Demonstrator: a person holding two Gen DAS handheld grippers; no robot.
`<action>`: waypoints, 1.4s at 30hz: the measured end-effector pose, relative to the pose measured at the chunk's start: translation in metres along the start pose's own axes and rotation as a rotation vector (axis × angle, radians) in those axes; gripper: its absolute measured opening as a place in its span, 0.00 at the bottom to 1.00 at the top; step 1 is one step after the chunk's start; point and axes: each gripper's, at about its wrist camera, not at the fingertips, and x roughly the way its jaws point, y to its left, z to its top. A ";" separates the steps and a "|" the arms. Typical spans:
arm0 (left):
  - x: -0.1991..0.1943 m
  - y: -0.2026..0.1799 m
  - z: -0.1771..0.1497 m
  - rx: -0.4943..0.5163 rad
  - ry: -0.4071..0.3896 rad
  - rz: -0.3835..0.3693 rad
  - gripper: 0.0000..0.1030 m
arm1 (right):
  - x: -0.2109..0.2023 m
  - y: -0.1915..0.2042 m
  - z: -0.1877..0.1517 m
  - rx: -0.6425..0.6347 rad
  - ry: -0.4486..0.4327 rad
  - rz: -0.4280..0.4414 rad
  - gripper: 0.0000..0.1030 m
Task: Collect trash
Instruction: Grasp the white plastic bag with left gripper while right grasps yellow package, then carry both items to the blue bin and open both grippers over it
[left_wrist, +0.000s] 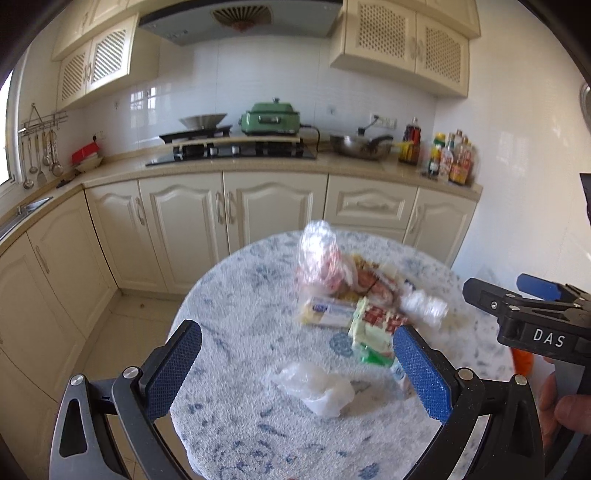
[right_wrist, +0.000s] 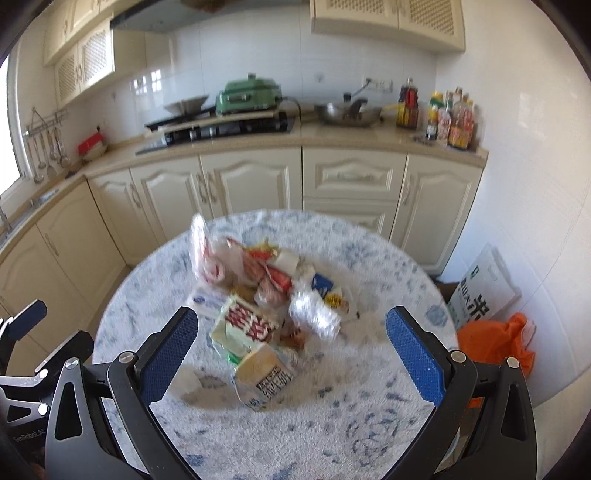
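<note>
A round table with a white and blue speckled cover stands in a cream kitchen. A blurred pile of trash lies near the middle of the table: clear plastic bags, red and white wrappers, a crumpled clear plastic bottle and a green and cream carton. A small cream carton lies on its side just in front of the pile. A crumpled white plastic bag lies apart from the pile, nearer the left gripper, whose blue-padded jaws stand wide open above the table with nothing between them. The right gripper also has its jaws wide open and empty, framing the small carton and the front of the pile. An orange bag sits on the floor beyond the table's right edge, beside a white printed bag against the wall
</note>
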 end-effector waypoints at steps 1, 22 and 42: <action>0.009 -0.001 -0.002 0.008 0.021 0.000 0.99 | 0.011 -0.001 -0.005 -0.002 0.029 0.003 1.00; 0.158 -0.010 -0.037 0.045 0.285 -0.145 0.65 | 0.118 0.006 -0.057 0.020 0.324 0.120 0.72; 0.133 -0.025 -0.037 -0.005 0.262 -0.228 0.35 | 0.087 -0.054 -0.080 0.166 0.251 0.200 0.26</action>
